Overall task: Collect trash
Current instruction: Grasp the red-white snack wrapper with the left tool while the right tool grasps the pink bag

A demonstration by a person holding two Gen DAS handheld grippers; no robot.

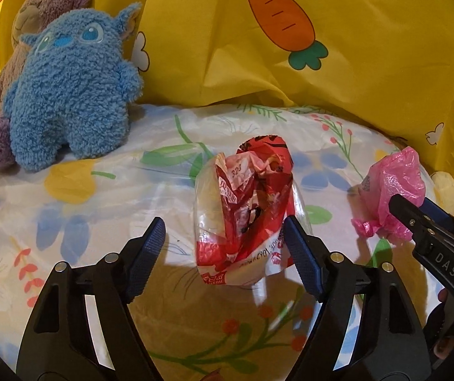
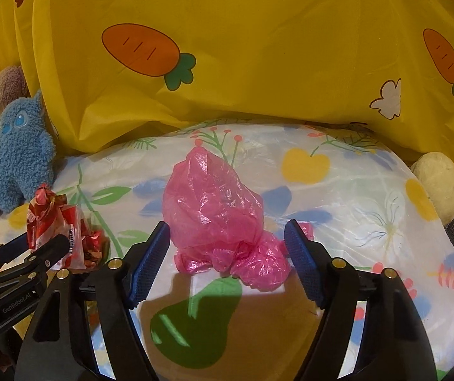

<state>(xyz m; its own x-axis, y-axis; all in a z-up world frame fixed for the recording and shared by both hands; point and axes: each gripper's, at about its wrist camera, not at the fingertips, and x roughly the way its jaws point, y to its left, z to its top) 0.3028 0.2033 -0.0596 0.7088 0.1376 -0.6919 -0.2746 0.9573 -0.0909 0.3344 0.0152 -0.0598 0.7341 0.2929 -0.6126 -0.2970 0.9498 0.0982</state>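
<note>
Both claws were spread and pinching nothing. The left gripper [image 1: 223, 247] had the crumpled red-and-white plastic snack wrapper [image 1: 252, 209] sitting between its fingers, nearer the right pad. The right gripper [image 2: 227, 247] straddled the scrunched pink thin-film plastic bag [image 2: 217, 216], just ahead of its tips on the white floral pillow [image 2: 369, 190]. Both looked feather-light, soft and slippery, so I'd pinch low, across the bunched middle, where the folds are thickest.

You are working in a home bedroom: floral bedding [image 1: 68, 197], carrot-print yellow pillows [image 2: 258, 73] behind it, plush toys [image 1: 71, 92] resting on it.
</note>
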